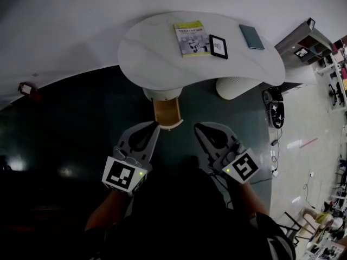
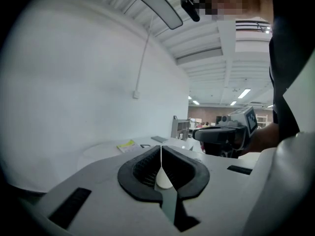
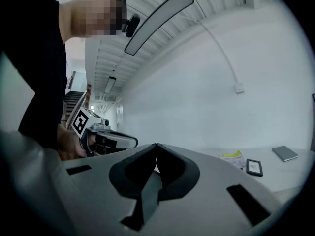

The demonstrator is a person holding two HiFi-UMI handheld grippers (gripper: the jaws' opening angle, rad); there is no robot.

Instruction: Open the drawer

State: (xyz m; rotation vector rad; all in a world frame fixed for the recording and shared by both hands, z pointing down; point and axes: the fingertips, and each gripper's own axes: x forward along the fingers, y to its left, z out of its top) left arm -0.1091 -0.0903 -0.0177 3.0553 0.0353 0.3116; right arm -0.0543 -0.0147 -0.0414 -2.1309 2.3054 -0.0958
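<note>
A white curved table (image 1: 152, 58) stands ahead of me in the head view. Under its front edge a small drawer (image 1: 166, 111) with a tan wooden inside stands pulled out. My left gripper (image 1: 156, 125) hovers just short of the drawer's left corner, jaws shut with nothing between them. My right gripper (image 1: 197, 127) hangs to the drawer's right, also shut and empty. In the left gripper view the shut jaws (image 2: 161, 147) point level over the tabletop, with the right gripper (image 2: 224, 134) beside them. The right gripper view shows its shut tips (image 3: 156, 145) and the left gripper (image 3: 106, 139). Neither touches the drawer.
On the table lie a yellow-green booklet (image 1: 191, 38), a black-framed picture (image 1: 218, 46) and a dark notebook (image 1: 252, 37). A white round stool (image 1: 238, 86) sits under the table's right side, with a black device and cables (image 1: 275, 110) on the floor. Dark carpet (image 1: 65, 145) spreads left.
</note>
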